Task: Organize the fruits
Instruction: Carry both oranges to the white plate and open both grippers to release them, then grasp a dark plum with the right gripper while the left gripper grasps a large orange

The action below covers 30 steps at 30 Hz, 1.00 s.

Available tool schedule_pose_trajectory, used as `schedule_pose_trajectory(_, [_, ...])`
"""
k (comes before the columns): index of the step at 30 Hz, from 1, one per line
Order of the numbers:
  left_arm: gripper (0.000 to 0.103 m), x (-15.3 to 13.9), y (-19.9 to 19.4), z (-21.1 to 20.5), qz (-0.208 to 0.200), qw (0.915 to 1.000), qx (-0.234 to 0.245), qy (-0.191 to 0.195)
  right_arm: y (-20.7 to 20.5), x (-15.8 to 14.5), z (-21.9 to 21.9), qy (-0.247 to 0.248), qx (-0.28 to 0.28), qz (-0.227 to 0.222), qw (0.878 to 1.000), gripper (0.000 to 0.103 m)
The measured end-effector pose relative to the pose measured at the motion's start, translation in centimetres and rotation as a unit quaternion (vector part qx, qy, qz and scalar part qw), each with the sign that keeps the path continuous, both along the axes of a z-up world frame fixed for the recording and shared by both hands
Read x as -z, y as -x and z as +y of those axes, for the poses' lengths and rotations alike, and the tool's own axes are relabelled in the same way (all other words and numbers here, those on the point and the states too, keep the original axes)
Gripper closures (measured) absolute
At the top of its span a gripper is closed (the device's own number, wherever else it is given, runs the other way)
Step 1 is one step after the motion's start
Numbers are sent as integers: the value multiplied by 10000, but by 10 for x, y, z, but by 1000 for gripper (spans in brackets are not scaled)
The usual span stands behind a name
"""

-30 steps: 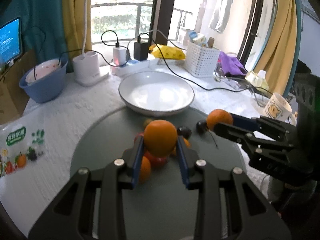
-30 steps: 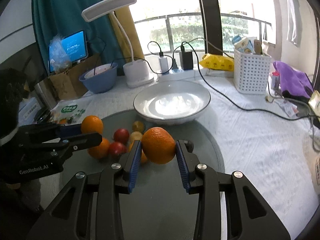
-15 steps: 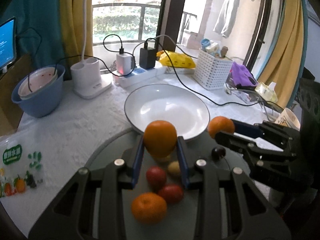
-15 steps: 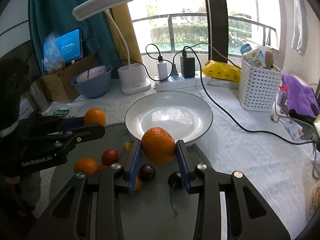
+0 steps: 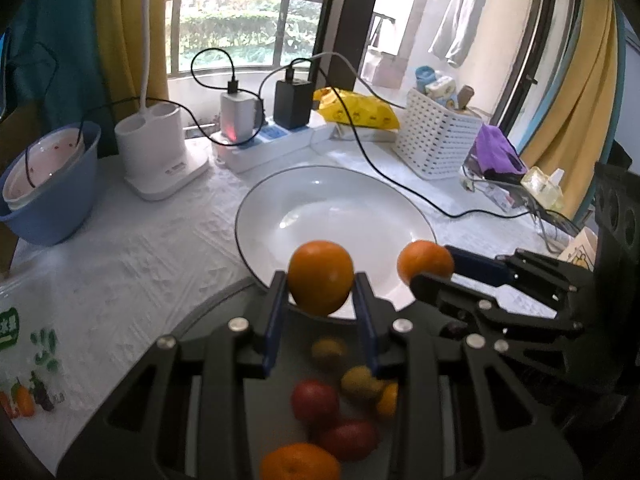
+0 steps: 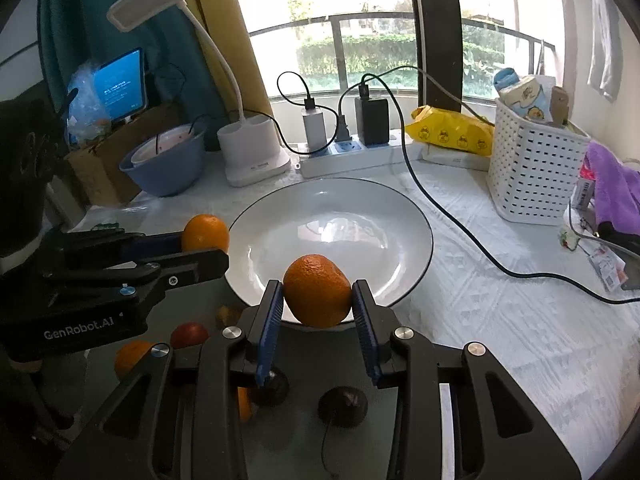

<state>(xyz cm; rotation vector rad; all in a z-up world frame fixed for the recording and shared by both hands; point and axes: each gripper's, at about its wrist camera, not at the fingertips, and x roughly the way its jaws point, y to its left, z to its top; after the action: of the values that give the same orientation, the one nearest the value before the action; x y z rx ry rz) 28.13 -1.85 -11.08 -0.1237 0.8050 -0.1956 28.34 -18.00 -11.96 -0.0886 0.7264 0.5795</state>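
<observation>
My left gripper [image 5: 320, 300] is shut on an orange [image 5: 321, 277] and holds it above the near rim of the white plate [image 5: 320, 192]. My right gripper [image 6: 317, 300] is shut on a second orange [image 6: 317, 291], also above the plate's near rim [image 6: 400, 216]. Each gripper shows in the other's view: the right one with its orange [image 5: 425, 266], the left one with its orange [image 6: 206, 234]. Several small fruits, red [image 5: 314, 402], yellow [image 5: 362, 382] and orange [image 5: 300, 462], lie on the dark round mat [image 5: 208, 320] below. Two dark fruits [image 6: 340, 406] lie under my right gripper.
Behind the plate stand a blue bowl [image 5: 48, 184], a white lamp base [image 5: 154, 152], a power strip with chargers [image 5: 272, 140], a yellow bag [image 5: 356, 114] and a white basket [image 5: 438, 140]. A black cable [image 6: 452, 224] runs across the cloth right of the plate.
Both grippers have moved forward with their oranges, from over the fruit pile on the mat to above the plate's near rim. The plate looks larger and closer.
</observation>
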Motion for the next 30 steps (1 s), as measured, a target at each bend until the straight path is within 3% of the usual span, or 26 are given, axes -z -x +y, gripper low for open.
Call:
schedule_pose_trajectory(5, [68, 4, -7, 2, 125, 9999, -18, 104, -5, 0, 1, -28, 32, -5, 10000, 65])
schedule_pose_trajectory(9, [56, 2, -6, 4, 72, 9998, -28, 193, -6, -2, -1, -46, 115, -25, 9999, 60])
schedule_pose_trajectory(30, [56, -24, 40, 17, -351, 9992, -136, 161, 34, -23, -10, -31, 331, -238, 9992, 59])
